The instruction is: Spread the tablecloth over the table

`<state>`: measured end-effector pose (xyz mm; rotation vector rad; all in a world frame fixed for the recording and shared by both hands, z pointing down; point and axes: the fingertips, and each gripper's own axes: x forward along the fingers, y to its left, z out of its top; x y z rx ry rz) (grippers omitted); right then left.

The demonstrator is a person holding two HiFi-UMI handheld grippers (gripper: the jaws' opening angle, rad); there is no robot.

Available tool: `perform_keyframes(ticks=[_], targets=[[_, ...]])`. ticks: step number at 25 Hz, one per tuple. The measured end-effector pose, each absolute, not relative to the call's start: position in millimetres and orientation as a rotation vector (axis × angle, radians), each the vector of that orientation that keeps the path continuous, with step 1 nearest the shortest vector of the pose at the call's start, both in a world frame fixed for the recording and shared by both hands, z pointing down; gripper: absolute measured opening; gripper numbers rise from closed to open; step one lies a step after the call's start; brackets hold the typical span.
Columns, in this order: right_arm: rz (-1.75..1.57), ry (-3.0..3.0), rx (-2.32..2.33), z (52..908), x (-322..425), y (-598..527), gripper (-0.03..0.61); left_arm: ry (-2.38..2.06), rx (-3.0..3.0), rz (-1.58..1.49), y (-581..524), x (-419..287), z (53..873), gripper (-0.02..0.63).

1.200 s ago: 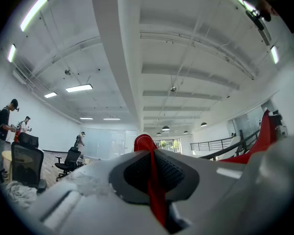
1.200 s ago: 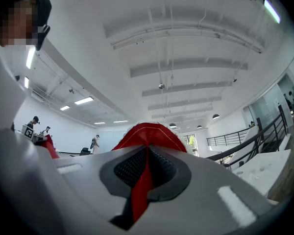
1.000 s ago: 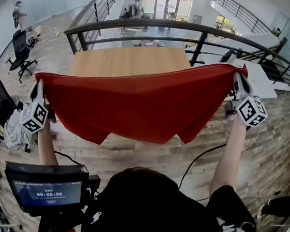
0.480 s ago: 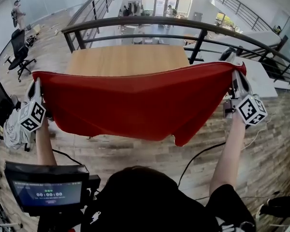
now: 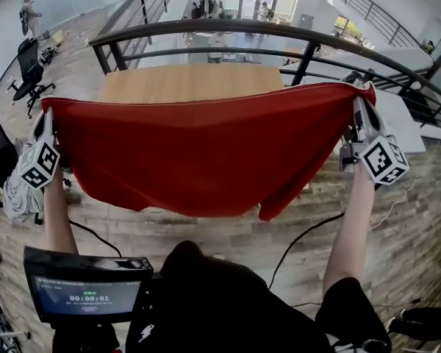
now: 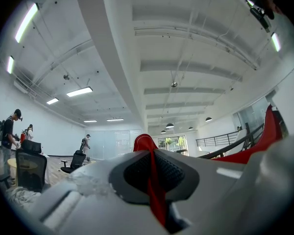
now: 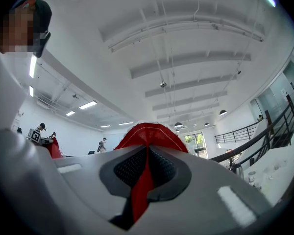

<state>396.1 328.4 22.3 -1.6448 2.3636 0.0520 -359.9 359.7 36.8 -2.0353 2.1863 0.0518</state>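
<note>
Head view: the red tablecloth (image 5: 198,153) hangs stretched in the air, the wooden table (image 5: 191,83) at twelve o'clock of it. The left gripper (image 5: 44,116) is at nine o'clock and the right gripper (image 5: 360,101) at three.
Left gripper view: the jaws pinch a tablecloth fold (image 6: 154,180).
Right gripper view: the jaws are clamped on the cloth's corner (image 7: 143,180).

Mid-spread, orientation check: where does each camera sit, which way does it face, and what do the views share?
Head view: on the person's head, looking forward and down at the red tablecloth stretched before the table; both forearms, left gripper and right gripper show.
Left gripper view: rides the left gripper, tilted up toward the ceiling; its fingers pinch a tablecloth corner.
Right gripper view: rides the right gripper, also tilted up; its fingers pinch the other corner.
Shared: all show the tablecloth; both gripper views catch the railing.
</note>
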Motion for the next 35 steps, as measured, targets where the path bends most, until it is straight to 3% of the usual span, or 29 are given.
perform_keyframes(ticks=[13,35], targets=[[0.085,2.384,-1.665,11.0,393.4,211.6,0.018,2.173,-1.998,0.027,237.4,-364.5,20.8,0.011],[0.013,2.43,-1.977,101.0,317.6,-254.6,0.018,2.088,-2.229,-0.36,-292.5,-446.8,154.0,0.011]])
